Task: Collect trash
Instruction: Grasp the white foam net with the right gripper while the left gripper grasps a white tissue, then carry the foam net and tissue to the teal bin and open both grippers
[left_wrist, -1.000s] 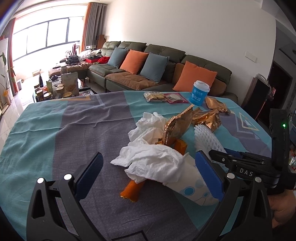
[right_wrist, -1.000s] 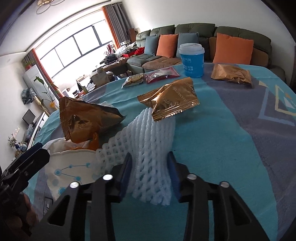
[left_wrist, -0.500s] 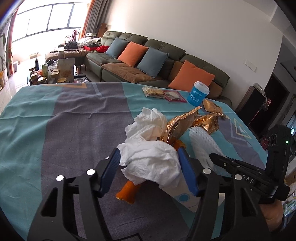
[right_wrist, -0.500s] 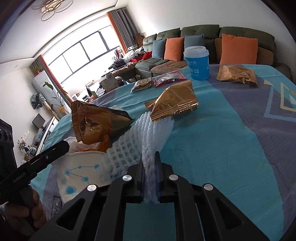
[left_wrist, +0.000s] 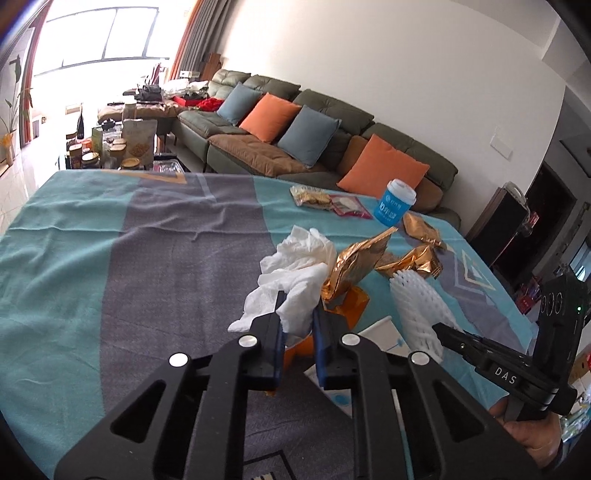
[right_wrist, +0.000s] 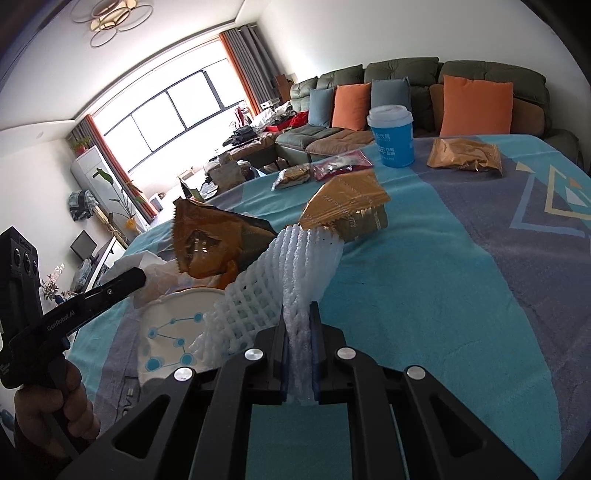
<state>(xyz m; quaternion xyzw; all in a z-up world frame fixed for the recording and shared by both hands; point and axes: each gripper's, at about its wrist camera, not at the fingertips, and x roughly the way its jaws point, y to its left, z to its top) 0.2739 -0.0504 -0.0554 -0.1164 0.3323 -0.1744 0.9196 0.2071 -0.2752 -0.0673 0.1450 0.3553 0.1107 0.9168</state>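
Note:
My left gripper (left_wrist: 297, 314) is shut on a crumpled white tissue (left_wrist: 295, 273) at the near edge of a trash pile on the table. In the pile lie a gold foil wrapper (left_wrist: 351, 266), an orange wrapper (left_wrist: 354, 304) and a tipped white paper cup (left_wrist: 384, 334) with blue dots. My right gripper (right_wrist: 298, 325) is shut on a white foam net sleeve (right_wrist: 280, 284), which lies against the paper cup (right_wrist: 173, 332) and a gold wrapper (right_wrist: 210, 243). Another gold wrapper (right_wrist: 351, 203) rests on the sleeve's far end. The right gripper also shows in the left wrist view (left_wrist: 439, 328).
Further back on the blue and grey tablecloth (left_wrist: 110, 258) stand a blue cup with a white lid (right_wrist: 391, 136), a gold packet (right_wrist: 465, 155), and two snack packets (right_wrist: 321, 170). A sofa with orange and blue cushions (left_wrist: 295, 125) lies beyond the table.
My left gripper went from wide open to shut on the tissue. My right gripper closed fully on the foam net sleeve and has lifted its near end slightly.

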